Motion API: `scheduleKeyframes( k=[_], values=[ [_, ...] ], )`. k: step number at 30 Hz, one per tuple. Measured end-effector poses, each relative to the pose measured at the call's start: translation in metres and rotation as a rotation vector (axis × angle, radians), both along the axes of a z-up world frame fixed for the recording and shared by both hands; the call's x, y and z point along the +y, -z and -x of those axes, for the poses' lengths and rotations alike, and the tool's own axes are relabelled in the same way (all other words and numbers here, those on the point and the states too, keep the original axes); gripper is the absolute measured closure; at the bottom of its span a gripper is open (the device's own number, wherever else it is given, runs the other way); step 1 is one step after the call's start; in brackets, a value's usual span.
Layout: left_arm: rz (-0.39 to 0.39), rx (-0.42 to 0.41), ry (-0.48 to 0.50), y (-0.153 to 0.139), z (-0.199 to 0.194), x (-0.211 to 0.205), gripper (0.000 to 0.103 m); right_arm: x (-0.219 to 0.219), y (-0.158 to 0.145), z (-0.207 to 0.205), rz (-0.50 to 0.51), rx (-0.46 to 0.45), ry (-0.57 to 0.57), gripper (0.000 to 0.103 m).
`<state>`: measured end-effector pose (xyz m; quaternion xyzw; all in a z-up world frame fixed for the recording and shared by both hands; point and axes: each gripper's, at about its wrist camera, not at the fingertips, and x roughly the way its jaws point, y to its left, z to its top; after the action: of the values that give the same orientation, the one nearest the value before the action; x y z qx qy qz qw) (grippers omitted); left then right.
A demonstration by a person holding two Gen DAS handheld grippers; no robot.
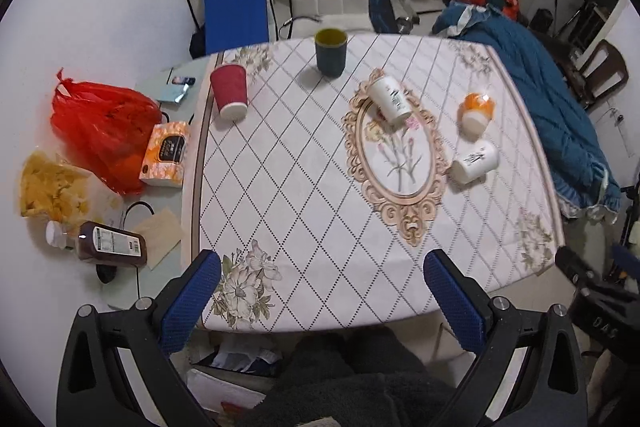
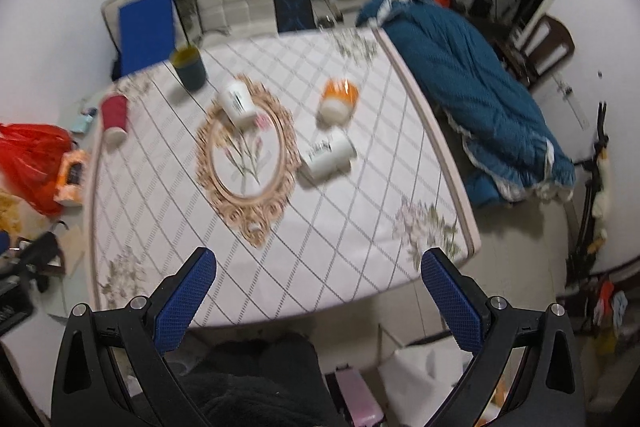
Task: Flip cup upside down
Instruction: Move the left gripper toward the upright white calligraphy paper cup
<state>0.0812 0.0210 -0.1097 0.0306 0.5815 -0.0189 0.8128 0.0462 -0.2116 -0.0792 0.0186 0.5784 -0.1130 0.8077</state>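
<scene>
The one cup standing mouth-up is the dark green cup (image 1: 330,52), near the far edge of the surface (image 1: 304,187). Its yellow interior shows at the open mouth, so its long axis is vertical. The other four cups appear to rest mouth-down already: the red cup (image 1: 229,90) at the far left, the white printed cup (image 1: 389,100) on the oval frame motif, the orange cup (image 1: 477,112) and a second white cup (image 1: 476,161) toward the right side.

Both tools hover off the near edge of the surface, above the person's lap. The left gripper (image 1: 324,303) has its fingers (image 1: 192,299) spread wide, with nothing between them. The right gripper (image 2: 320,303) is likewise spread wide and empty.

Governing relation: in the left wrist view the dark green cup lies almost straight ahead along the finger axis, far off, across nearly the whole depth of the surface. In the right wrist view the same cup (image 2: 189,67) lies ahead and well to the left, with the white printed cup (image 2: 238,103) near the line of approach. Judgement: the left tool has the more direct, unobstructed reach.

Because the cup is upright, a grasp across its side wall with the fingers level should allow a half-turn of the wrist to bring the mouth down. The right wrist view is blurred, so fine detail there is unreliable.
</scene>
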Motion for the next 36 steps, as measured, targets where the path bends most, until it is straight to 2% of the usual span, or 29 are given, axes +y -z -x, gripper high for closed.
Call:
scheduleKeyframes(
  k=[8,14,20,26,36],
  values=[
    [-0.030,0.092,0.011,0.048,-0.039,-0.022,0.000,-0.023,0.101,-0.023,-0.029,0.164,0.038,0.000],
    [-0.048,0.159,-0.007,0.085,-0.088,-0.055,0.000,-0.049,0.150,-0.058,-0.081,0.245,0.024,0.000],
    [-0.050,0.209,-0.018,0.117,-0.143,-0.092,0.000,-0.078,0.184,-0.098,-0.098,0.311,0.006,0.000],
    [-0.072,0.239,-0.007,0.145,-0.194,-0.121,0.000,-0.100,0.223,-0.139,-0.066,0.370,-0.021,0.000],
    [-0.041,0.317,-0.049,0.190,-0.267,-0.152,0.000,-0.120,0.246,-0.183,-0.053,0.401,-0.039,0.000]
  ],
)
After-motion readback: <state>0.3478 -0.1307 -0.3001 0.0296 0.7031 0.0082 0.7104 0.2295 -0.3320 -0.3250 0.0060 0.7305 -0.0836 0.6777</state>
